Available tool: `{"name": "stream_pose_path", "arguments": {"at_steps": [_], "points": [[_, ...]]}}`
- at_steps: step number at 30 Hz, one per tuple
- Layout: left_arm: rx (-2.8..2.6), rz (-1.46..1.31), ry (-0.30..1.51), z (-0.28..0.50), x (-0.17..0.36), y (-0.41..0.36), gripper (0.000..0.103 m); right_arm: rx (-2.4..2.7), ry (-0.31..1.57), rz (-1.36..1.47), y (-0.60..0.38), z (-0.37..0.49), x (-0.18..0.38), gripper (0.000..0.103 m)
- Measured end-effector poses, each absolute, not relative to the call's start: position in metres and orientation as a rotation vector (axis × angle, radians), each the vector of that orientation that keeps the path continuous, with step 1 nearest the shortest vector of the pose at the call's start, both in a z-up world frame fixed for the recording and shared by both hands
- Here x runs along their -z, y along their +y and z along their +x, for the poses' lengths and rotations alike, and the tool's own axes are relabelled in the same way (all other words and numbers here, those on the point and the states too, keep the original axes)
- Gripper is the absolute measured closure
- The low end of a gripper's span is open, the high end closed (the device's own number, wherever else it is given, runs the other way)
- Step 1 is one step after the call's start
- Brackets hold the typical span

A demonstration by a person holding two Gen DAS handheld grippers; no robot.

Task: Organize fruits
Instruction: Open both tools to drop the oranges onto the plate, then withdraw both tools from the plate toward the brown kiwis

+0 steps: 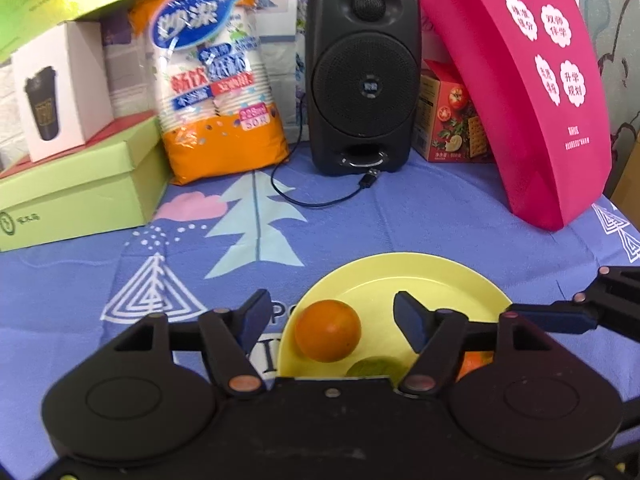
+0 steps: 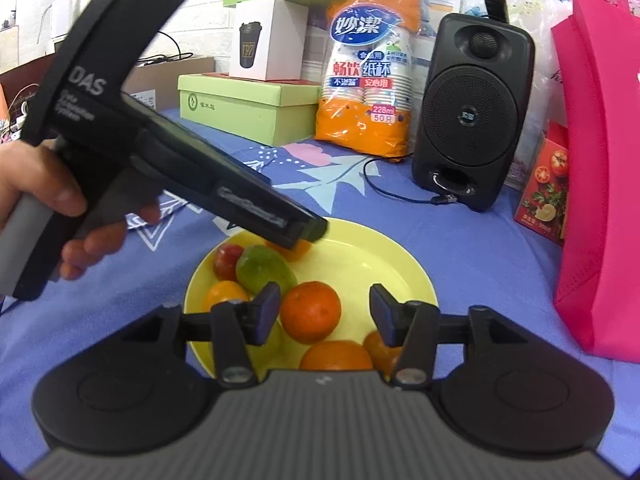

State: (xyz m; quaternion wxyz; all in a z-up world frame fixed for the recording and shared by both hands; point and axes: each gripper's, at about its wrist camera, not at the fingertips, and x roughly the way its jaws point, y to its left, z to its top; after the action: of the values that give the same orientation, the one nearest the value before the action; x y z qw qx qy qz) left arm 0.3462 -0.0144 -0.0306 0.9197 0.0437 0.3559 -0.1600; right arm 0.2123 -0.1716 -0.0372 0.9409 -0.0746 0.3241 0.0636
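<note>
Fruits look mostly gathered. In the right wrist view I count an orange [image 2: 310, 311] mid-plate, a lime [image 2: 262, 268] at its 10 o'clock, a red fruit [image 2: 227, 261] beyond that, a yellow-orange one [image 2: 224, 294] at the rim, and two more orange fruits [image 2: 336, 356] near the bottom edge, all on the yellow plate [image 2: 400, 272]. I see no loose fruit on the tabletop [image 2: 460, 248] in either view, so I judge the task near done; what may remain is tidying the pile.

My right gripper [image 2: 324, 312] is spread, holding nothing, with the orange just ahead between the fingers. My left gripper [image 1: 332, 316] is also spread and empty above the plate, an orange [image 1: 328, 336] lying between its fingers; whether they touch it I cannot tell.

Room: the plate's 12-to-3 o'clock part is bare. Obstacles sit well apart: speaker [image 2: 474, 112] at 1 o'clock with a loose cable [image 2: 400, 196], pink bag [image 2: 600, 184] at 3 o'clock, green box [image 2: 248, 108] at 11. The two grippers crowd each other over the plate.
</note>
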Motion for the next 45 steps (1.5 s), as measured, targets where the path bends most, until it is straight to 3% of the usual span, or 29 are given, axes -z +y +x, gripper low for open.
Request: {"name": "stream_pose_path", "arguments": {"at_steps": [10,23,37,41,45], "points": [[0.336,0.008,0.716,0.29,0.023,0.012,0.032,-0.1,0.641,-0.093,-0.19,0.174,0.032,0.047],[0.318,-0.007,0.723,0.224,0.029,0.037,0.032,-0.059,0.633,-0.045,-0.211,0.135,0.027,0.046],[0.365,0.048,0.768,0.151,0.064,0.038,0.032,-0.131,0.737,-0.085,-0.186,0.098,0.066,0.047],[0.368,0.124,0.746,0.136,0.07,0.021,0.024,-0.125,0.729,-0.078,-0.184,0.095,0.07,0.046],[0.388,0.146,0.734,0.128,0.069,0.011,0.024,-0.123,0.727,-0.09,-0.182,0.096,0.071,0.046]]}}
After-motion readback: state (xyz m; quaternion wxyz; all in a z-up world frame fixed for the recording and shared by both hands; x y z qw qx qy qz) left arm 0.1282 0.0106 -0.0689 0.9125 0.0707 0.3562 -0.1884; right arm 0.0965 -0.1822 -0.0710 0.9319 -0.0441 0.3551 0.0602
